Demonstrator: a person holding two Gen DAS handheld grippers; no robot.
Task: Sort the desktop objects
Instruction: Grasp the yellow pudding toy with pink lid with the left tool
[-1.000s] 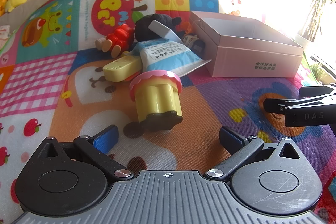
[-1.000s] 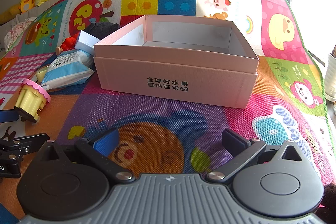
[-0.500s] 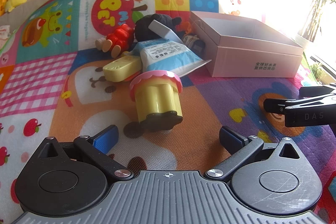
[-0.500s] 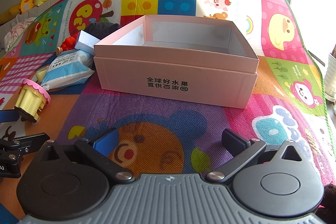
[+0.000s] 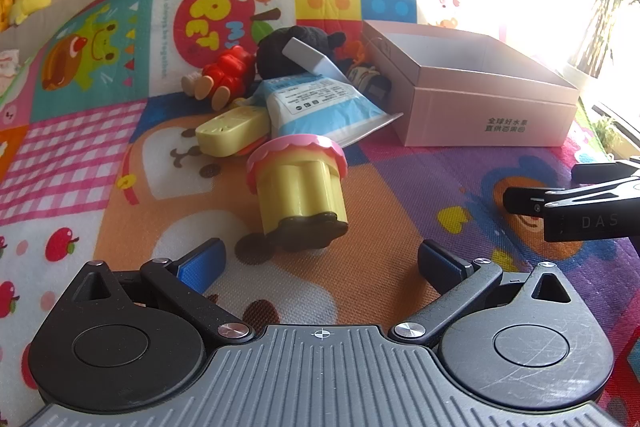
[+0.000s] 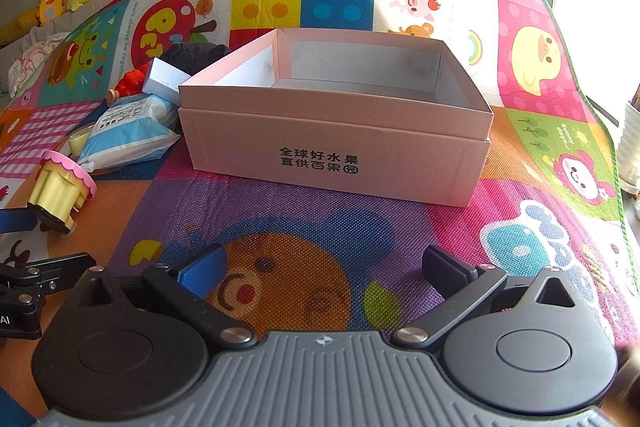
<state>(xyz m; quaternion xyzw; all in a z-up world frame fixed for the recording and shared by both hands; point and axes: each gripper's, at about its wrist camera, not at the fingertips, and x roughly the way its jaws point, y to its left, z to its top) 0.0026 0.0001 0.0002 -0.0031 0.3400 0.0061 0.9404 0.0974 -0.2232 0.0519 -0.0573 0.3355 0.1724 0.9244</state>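
Left gripper [image 5: 320, 261] held low and level, fingers [image 5: 202, 261] spread wide apart with nothing between them, blue pad on one side, dark pad on the other. Right gripper [image 6: 322, 265] in much the same pose, also low, fingers [image 6: 444, 265] splayed wide and empty. Both pointing roughly the same way, side by side. Right one poking into the left camera's view from the right edge, seen side-on; left one just peeking in at the left edge of the right camera's view. No hands or sleeves visible in either view
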